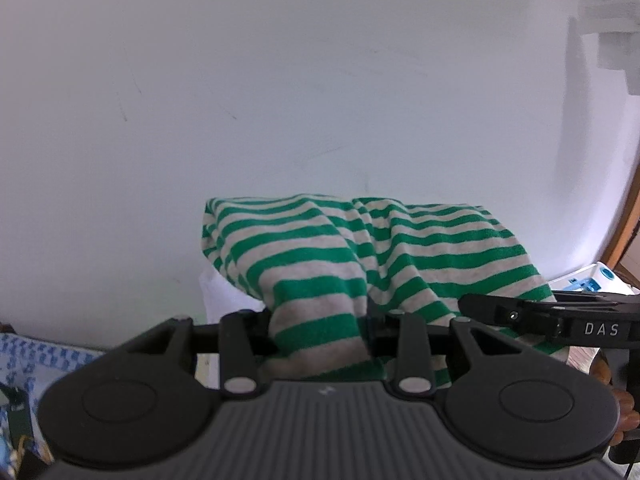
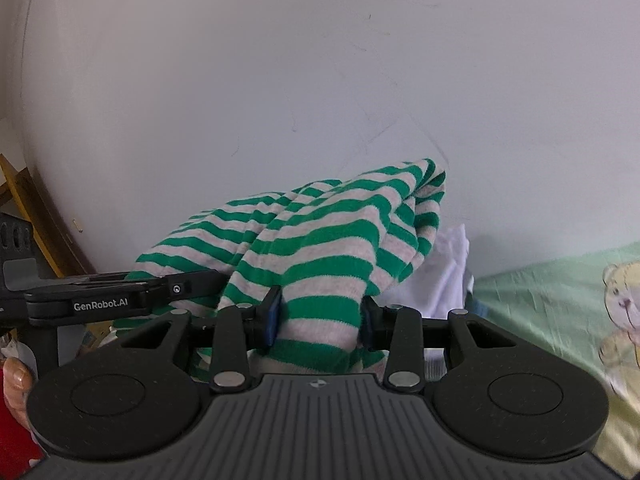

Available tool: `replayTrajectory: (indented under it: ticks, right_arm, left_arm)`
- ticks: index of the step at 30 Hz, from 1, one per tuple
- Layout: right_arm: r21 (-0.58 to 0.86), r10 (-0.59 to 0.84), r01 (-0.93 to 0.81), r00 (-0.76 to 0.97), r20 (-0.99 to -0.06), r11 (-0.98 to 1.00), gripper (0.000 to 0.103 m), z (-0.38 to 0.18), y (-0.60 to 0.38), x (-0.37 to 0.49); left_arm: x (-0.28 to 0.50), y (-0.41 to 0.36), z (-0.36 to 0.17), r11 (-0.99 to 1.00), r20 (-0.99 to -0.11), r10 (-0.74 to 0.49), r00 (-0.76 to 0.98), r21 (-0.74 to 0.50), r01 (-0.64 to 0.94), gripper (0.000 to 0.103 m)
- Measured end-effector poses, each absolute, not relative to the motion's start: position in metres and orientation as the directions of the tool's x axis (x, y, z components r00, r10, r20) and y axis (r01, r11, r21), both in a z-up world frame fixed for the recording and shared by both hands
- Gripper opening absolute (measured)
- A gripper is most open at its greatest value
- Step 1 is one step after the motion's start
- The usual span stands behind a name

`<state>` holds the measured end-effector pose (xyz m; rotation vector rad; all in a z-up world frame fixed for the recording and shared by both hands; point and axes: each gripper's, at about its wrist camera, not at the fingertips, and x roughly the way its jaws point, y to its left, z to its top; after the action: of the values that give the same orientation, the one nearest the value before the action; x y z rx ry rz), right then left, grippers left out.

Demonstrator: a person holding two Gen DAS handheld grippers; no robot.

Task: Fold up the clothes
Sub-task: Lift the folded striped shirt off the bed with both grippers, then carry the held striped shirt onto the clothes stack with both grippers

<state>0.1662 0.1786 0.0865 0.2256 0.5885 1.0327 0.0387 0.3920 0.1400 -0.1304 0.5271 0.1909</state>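
Observation:
A green-and-grey striped garment (image 1: 360, 248) is lifted in the air in front of a white wall, bunched and draping between the two grippers. My left gripper (image 1: 322, 332) is shut on a fold of it, the cloth filling the gap between its fingers. In the right wrist view the same striped garment (image 2: 328, 240) rises up to the right, and my right gripper (image 2: 320, 316) is shut on its lower fold. Each gripper shows in the other's view: the right gripper's body (image 1: 560, 316) at the right, the left gripper's body (image 2: 112, 296) at the left.
A white cloth (image 2: 444, 264) lies behind the striped garment. A pale green sheet with a bear print (image 2: 560, 300) spreads at the right. A blue patterned fabric (image 1: 36, 360) is at lower left. A wooden frame (image 2: 28, 208) leans by the wall. A person's fingers (image 2: 16, 380) hold the left gripper.

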Motion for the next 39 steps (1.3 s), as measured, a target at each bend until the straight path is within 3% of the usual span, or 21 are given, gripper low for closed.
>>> replayTrajectory:
  ticks: [24,30,34,39]
  right_arm:
    - [0.423,0.839,-0.736,0.374,-0.395,0.528,0.040,0.068,0.227,0.235]
    - [0.424,0.832,-0.731,0.368,-0.415,0.535,0.041,0.061,0.234,0.245]
    - [0.420,0.829,-0.731,0.364,-0.425,0.537,0.042,0.059,0.233,0.249]
    - [0.407,0.798,-0.714,0.361,-0.482,0.569,0.047,0.056,0.232,0.254]
  left_arm:
    - [0.128,0.413,0.109,0.958,-0.541,0.232,0.809,-0.017,-0.286,0.035]
    - [0.137,0.415,0.088,0.951,-0.586,0.244,0.773,-0.011,-0.309,0.043]
    - [0.132,0.421,0.077,0.949,-0.585,0.239,0.775,-0.026,-0.313,0.056]
    - [0.144,0.430,0.065,0.951,-0.597,0.237,0.766,-0.017,-0.307,0.058]
